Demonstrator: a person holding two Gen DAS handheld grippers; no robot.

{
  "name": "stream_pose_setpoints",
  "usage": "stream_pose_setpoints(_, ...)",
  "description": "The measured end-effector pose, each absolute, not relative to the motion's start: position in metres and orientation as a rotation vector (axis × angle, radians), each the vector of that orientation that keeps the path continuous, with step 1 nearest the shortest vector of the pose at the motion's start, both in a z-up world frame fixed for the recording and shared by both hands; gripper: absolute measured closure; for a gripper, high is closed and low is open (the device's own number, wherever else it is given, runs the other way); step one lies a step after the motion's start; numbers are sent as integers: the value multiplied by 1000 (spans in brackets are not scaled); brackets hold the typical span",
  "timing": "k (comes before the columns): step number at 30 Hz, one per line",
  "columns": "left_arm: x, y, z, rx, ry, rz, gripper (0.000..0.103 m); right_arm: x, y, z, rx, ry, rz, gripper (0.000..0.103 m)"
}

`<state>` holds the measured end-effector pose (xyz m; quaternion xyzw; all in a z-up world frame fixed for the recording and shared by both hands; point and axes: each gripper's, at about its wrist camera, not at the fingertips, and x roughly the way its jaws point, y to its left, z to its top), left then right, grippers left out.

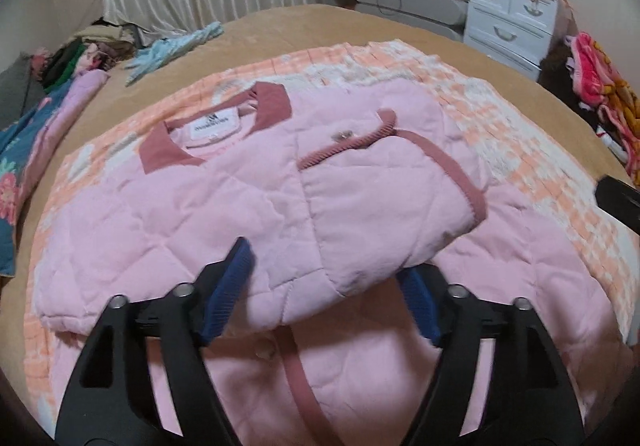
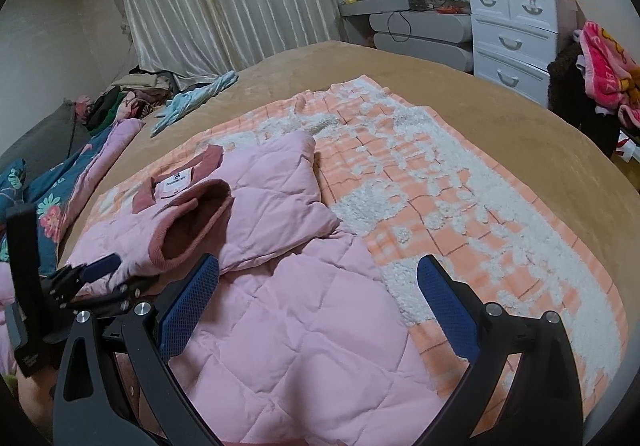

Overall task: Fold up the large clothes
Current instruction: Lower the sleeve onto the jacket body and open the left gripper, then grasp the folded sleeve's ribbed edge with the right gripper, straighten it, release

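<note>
Pink quilted jacket [image 1: 224, 206] lies on an orange-and-white blanket [image 2: 460, 198] spread over the tan bed [image 2: 400, 66], collar away from the person, with one sleeve [image 1: 384, 182] folded across the chest so its ribbed cuff [image 2: 192, 226] sits near the collar. The left tool [image 1: 324, 294] has its jaws spread, the sleeve's folded edge lying between the blue pads with neither pressing on it; it reads as a release after laying that sleeve down. The right tool [image 2: 320, 302] is also spread wide and empty, over the lower body of the jacket. To finish this step well, I would draw the left tool straight back so a pad does not drag the sleeve off its fold, then smooth the puffy fabric flat, since padding like this tends to spring open before the next fold.
</note>
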<state>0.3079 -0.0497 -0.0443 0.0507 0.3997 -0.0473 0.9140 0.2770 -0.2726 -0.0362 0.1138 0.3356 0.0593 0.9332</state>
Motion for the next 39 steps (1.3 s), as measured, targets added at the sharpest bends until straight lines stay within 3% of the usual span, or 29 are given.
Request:
stream_pose_setpoints(12,281,-22,-11,-42,814,-150,10,278,-262,-35,200,686,134,4)
stream_pose_setpoints(23,273,57,6,-152,783,36,9,288,-223,-27,133,697,244,4)
stream_pose_setpoints(39,252,147,-11,-254,795,192,9,336,-153,-72,282,926,448,8)
